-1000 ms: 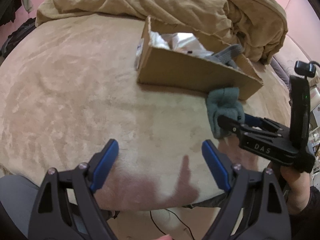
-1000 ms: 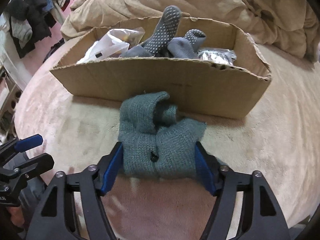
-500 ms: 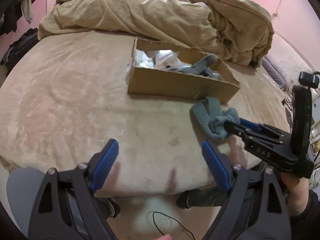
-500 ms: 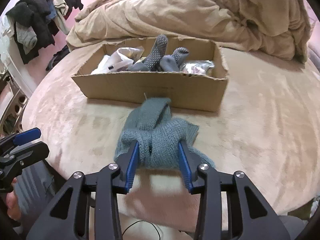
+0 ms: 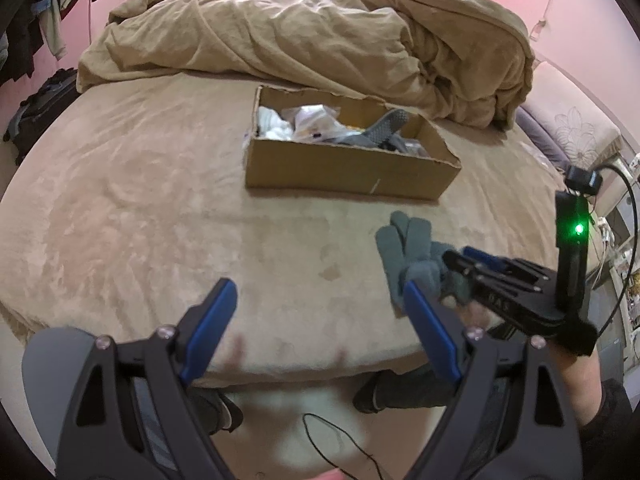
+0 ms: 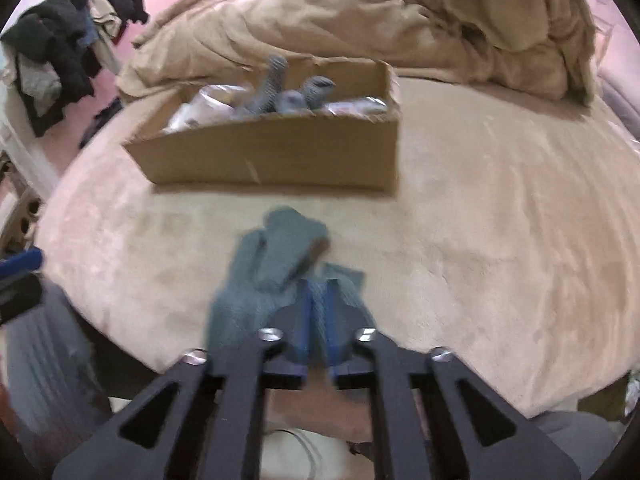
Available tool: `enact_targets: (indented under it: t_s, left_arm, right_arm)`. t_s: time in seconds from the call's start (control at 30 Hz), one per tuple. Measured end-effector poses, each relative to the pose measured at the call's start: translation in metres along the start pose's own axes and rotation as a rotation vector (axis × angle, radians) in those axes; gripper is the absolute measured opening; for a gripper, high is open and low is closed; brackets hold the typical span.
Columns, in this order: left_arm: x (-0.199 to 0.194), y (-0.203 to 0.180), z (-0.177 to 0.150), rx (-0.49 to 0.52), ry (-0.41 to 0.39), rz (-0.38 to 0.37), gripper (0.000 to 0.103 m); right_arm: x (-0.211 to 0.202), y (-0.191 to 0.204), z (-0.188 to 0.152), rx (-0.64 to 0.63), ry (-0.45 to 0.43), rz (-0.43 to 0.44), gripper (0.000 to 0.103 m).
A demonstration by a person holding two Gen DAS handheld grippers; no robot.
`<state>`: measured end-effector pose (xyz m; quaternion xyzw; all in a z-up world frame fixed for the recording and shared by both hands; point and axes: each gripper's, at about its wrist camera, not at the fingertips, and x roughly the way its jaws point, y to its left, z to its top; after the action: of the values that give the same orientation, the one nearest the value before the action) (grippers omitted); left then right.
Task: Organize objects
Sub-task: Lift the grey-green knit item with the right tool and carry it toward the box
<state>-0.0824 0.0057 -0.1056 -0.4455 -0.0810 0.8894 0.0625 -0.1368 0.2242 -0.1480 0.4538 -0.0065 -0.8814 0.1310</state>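
The teal knit sock bundle (image 6: 276, 276) is pinched between the right gripper (image 6: 318, 300) fingers, its free end trailing on the bed (image 6: 500, 240) ahead. Step in hand looks like carrying — next, lift over the cardboard box (image 6: 280, 156) wall beyond. The left gripper (image 5: 316, 312) fingers are spread, empty, with open bed ahead.

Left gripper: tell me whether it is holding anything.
No. The left gripper is open with only bare bedspread between its fingers; the right gripper pinches the teal knit garment.
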Motion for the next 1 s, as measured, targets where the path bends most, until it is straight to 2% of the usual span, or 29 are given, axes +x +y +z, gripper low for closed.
enact_targets:
  t_s: [0.03, 0.07, 0.1, 0.2, 0.37, 0.5, 0.63, 0.8, 1.0]
  left_arm:
    - [0.000, 0.001, 0.000, -0.003, 0.001, 0.002, 0.087]
    - [-0.001, 0.001, 0.000, -0.007, 0.002, 0.001, 0.087]
    - [-0.001, 0.002, -0.001, -0.010, 0.001, 0.000, 0.087]
    - [-0.001, 0.005, -0.001, -0.014, 0.001, 0.005, 0.087]
    - [0.003, 0.013, -0.004, -0.028, 0.017, 0.011, 0.087]
    - [0.002, 0.019, -0.006, -0.037, 0.013, 0.014, 0.087]
    - [-0.001, 0.020, -0.003, -0.044, 0.004, 0.012, 0.087]
    - [-0.017, 0.016, 0.004, -0.030, -0.032, 0.012, 0.087]
    - [-0.034, 0.010, 0.021, -0.021, -0.071, 0.006, 0.087]
  right_arm:
    - [-0.002, -0.001, -0.002, 0.009, -0.009, 0.001, 0.071]
    - [-0.003, -0.003, -0.003, 0.019, -0.016, 0.008, 0.081]
    - [-0.003, -0.003, -0.004, 0.028, -0.016, 0.023, 0.083]
    - [0.001, 0.002, -0.004, 0.024, 0.004, 0.061, 0.083]
    - [0.029, 0.016, -0.006, 0.013, 0.074, 0.071, 0.082]
    - [0.033, 0.027, -0.008, -0.038, 0.062, 0.054, 0.060]
    - [0.018, 0.021, -0.004, -0.030, 0.039, 0.056, 0.049]
    - [-0.014, 0.020, 0.003, -0.030, -0.009, 0.065, 0.048]
    - [-0.070, 0.025, 0.025, -0.045, -0.115, 0.082, 0.048]
